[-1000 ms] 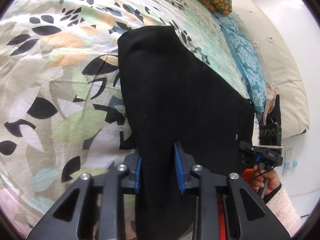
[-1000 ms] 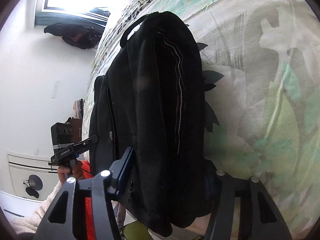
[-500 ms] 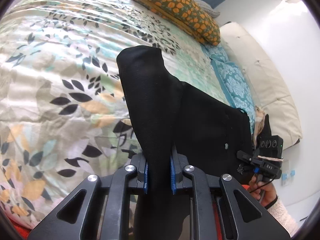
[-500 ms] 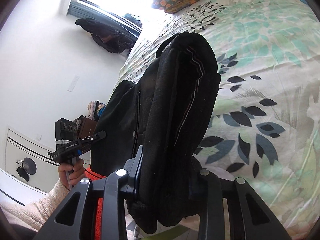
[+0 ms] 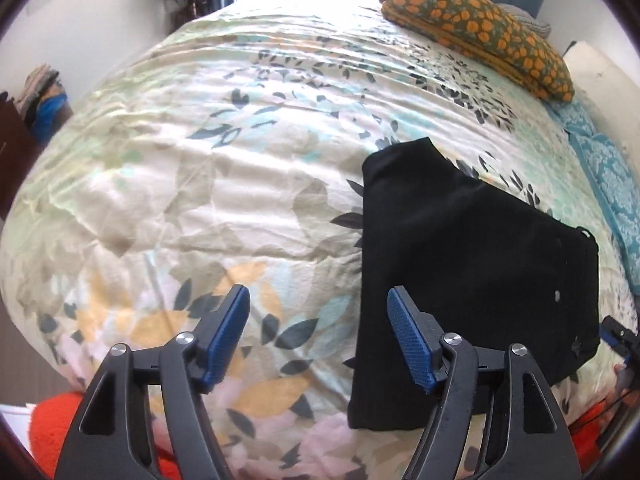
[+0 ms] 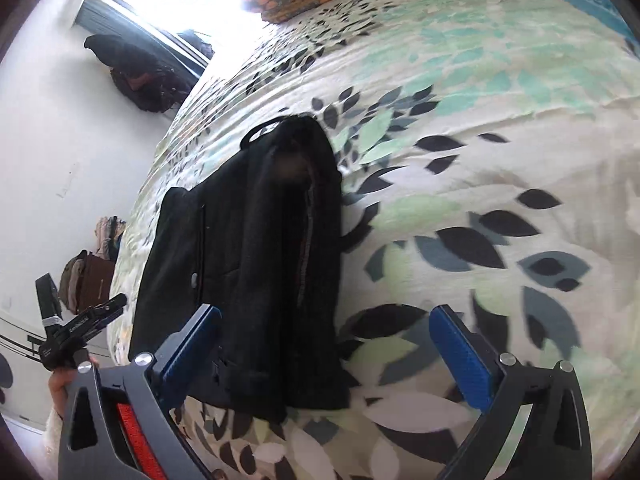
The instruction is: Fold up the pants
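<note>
Pants (image 5: 472, 264) lie folded on the bed, a black, matte bundle with soft, thick layers. From your left wrist camera they look like a flat, nearly rectangular pile, narrower at the far end, with a small pale dot near the right edge. From your right wrist camera you see the stacked edges of the folds, a thin light seam line running along one layer, and a small loop of fabric at the far end.

Your left gripper (image 5: 318, 340) is held above the bedcover (image 5: 200, 184), just beside the near left corner of the pants; its fingers (image 5: 224, 336) are spread wide and hold nothing. Your right gripper (image 6: 326, 354) is also wide apart and empty, with the near end of the pants lying between the fingers (image 6: 460, 356), closer to the left one.

The finger pads are blue with a fine ribbed texture, on black plastic arms. The bedcover is wrinkled cotton with a leaf print. An orange-spotted pillow (image 5: 480, 28) rests at the far end.
</note>
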`<state>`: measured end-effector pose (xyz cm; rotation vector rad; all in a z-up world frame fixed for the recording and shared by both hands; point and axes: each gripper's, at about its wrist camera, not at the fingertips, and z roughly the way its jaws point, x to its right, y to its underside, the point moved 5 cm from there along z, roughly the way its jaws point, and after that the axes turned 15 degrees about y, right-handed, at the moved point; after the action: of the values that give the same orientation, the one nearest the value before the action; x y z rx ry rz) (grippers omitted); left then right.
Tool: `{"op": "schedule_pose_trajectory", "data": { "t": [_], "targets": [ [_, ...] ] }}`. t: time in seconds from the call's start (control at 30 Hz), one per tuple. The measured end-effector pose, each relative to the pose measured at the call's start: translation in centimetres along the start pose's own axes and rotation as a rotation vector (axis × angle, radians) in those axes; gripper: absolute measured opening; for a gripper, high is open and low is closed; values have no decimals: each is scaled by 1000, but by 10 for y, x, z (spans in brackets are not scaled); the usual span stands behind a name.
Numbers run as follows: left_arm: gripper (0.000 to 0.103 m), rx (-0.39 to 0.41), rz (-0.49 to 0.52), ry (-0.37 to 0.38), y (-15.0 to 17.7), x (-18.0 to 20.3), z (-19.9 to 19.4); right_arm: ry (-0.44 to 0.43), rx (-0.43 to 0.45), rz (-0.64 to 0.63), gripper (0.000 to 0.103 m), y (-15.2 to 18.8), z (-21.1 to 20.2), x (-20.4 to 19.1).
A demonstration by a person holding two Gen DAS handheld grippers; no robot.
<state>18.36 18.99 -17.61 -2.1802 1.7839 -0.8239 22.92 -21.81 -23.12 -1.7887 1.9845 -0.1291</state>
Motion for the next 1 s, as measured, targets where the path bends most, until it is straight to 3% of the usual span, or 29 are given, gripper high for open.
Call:
{"op": "schedule_pose_trajectory", "data": {
  "t": [0.13,0.3,0.43,0.5,0.63,0.77,1.0],
  "targets": [
    [74,43,166,-57,12,39,-49,266,110,-170,103,-9,-52,33],
    [80,125,283,-119,37,102,-100,451,203,-335,103,1,-134,20],
    [80,77,214,-112,63,139,-123,472,254,-315,103,29,-188,-21],
    [80,68,166,-71,80,150,-136,420,238,-268,103,53,-205,-45],
    [80,77,89,-75,99,151,-159,358,210,-243,103,98,-214,-83],
    [80,49,141,-58,99,152,-158,378,202,-335,103,118,-204,-101],
    [80,-68,169,-75,109,147,-138,370,175,-305,103,121,-199,-114]
  ]
}}
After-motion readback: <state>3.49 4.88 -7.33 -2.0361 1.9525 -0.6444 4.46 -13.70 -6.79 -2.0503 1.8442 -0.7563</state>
